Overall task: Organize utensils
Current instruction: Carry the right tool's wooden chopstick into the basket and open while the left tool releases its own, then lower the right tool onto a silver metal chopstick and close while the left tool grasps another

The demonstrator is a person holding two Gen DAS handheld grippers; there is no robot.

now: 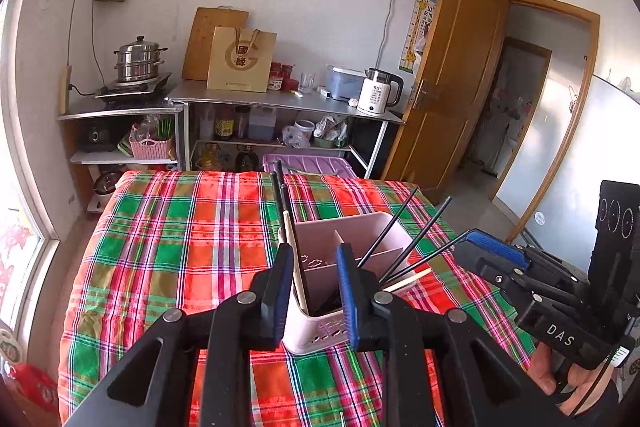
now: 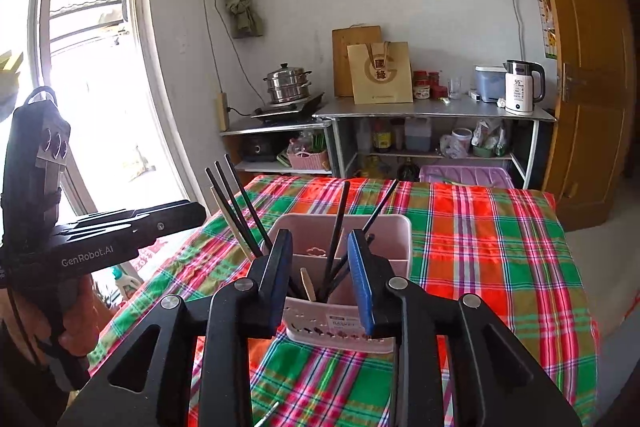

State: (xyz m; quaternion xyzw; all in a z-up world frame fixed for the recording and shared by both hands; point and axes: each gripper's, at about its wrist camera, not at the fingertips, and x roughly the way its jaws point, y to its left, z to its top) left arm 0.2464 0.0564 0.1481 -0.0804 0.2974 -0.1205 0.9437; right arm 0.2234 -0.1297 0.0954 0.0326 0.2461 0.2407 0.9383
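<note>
Claws (image 1: 313, 293) parted around chopsticks (image 1: 290, 227).

One pink utensil holder (image 2: 384, 227), about six black chopsticks (image 2: 338, 223), two pale wooden chopsticks (image 2: 307, 283), two grippers (image 1: 314, 291).

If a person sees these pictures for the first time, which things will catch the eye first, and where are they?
First comes the bright red and green checked tablecloth that covers the table. On it, close in front of both grippers, stands a pink holder with black chopsticks leaning out of it. Behind, by the white wall, a steel pot sits on a shelf at the left and a white kettle at the right.
</note>
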